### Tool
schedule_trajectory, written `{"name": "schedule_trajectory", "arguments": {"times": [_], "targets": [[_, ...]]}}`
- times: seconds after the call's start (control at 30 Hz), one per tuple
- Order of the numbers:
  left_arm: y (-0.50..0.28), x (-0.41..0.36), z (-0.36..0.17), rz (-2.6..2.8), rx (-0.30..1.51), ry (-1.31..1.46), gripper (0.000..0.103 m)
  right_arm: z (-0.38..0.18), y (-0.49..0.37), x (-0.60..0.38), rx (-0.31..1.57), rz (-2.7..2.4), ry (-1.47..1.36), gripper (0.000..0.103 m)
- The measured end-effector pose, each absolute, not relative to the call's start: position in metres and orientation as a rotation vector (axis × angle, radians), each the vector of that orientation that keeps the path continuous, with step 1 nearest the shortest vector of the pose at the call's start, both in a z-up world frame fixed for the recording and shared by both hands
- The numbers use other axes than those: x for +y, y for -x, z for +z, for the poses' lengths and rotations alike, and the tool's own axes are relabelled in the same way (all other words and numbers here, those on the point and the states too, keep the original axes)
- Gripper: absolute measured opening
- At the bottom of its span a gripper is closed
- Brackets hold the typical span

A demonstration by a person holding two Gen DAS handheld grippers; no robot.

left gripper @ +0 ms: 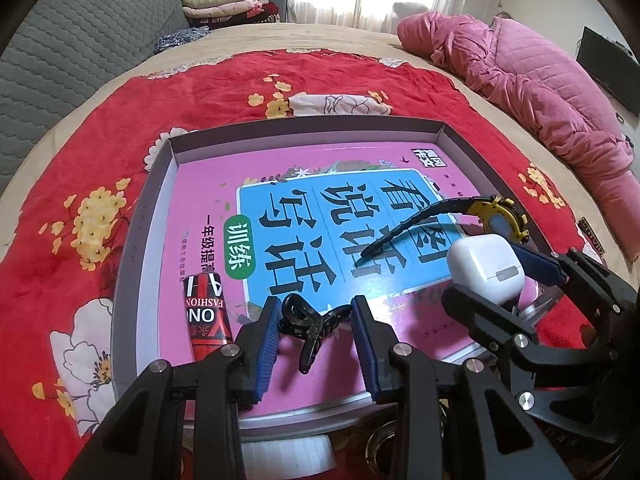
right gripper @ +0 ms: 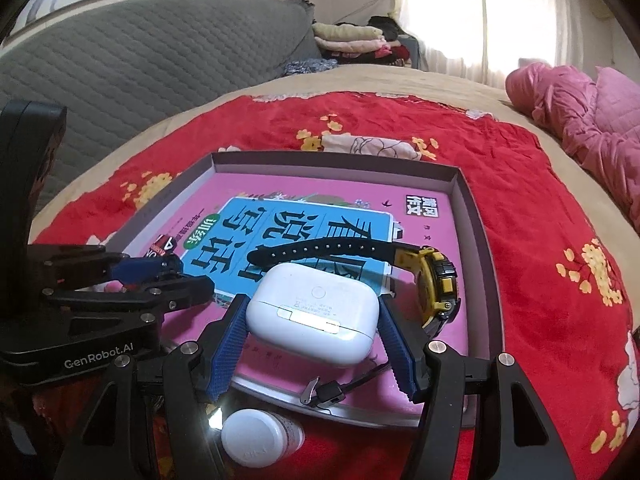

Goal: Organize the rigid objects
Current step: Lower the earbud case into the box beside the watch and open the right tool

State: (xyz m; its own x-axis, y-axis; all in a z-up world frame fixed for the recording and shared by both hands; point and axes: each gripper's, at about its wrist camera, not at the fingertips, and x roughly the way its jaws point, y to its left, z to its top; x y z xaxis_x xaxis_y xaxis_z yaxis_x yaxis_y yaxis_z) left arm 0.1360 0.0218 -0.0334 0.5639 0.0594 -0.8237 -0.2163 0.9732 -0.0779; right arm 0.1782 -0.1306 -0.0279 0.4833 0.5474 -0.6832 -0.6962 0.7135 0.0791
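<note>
A shallow grey box [left gripper: 168,152] [right gripper: 476,216] lies on the red floral blanket with a pink book [left gripper: 208,184] [right gripper: 248,192] inside it. On the book lie a red tube [left gripper: 206,316] [right gripper: 162,247] and a yellow-and-black watch [left gripper: 500,220] [right gripper: 438,280]. My left gripper [left gripper: 316,332] is open, its blue pads either side of a black hair claw [left gripper: 304,320] lying on the book. My right gripper [right gripper: 312,320] [left gripper: 508,280] is shut on a white earbuds case [right gripper: 312,312] [left gripper: 484,268], held just above the book beside the watch.
A white pill bottle [right gripper: 260,436] [left gripper: 288,452] lies on the blanket just in front of the box. A pink quilted jacket [left gripper: 520,80] [right gripper: 588,120] lies at the right. A grey headboard [right gripper: 140,60] and folded clothes [left gripper: 228,4] are behind.
</note>
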Motion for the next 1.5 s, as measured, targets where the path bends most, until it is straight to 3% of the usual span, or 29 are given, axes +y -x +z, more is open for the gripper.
{"name": "schedule_trajectory", "arguments": {"times": [0.63,1.5], "targets": [[-0.137,0.02,-0.035,0.156,0.974,0.17,0.036,-0.034,-0.189,-0.115,0.877,0.778,0.32,0.065],[-0.14,0.018,-0.036,0.154,0.986,0.171,0.036,-0.028,-0.185,-0.117,0.831,0.785,0.322,0.068]]}}
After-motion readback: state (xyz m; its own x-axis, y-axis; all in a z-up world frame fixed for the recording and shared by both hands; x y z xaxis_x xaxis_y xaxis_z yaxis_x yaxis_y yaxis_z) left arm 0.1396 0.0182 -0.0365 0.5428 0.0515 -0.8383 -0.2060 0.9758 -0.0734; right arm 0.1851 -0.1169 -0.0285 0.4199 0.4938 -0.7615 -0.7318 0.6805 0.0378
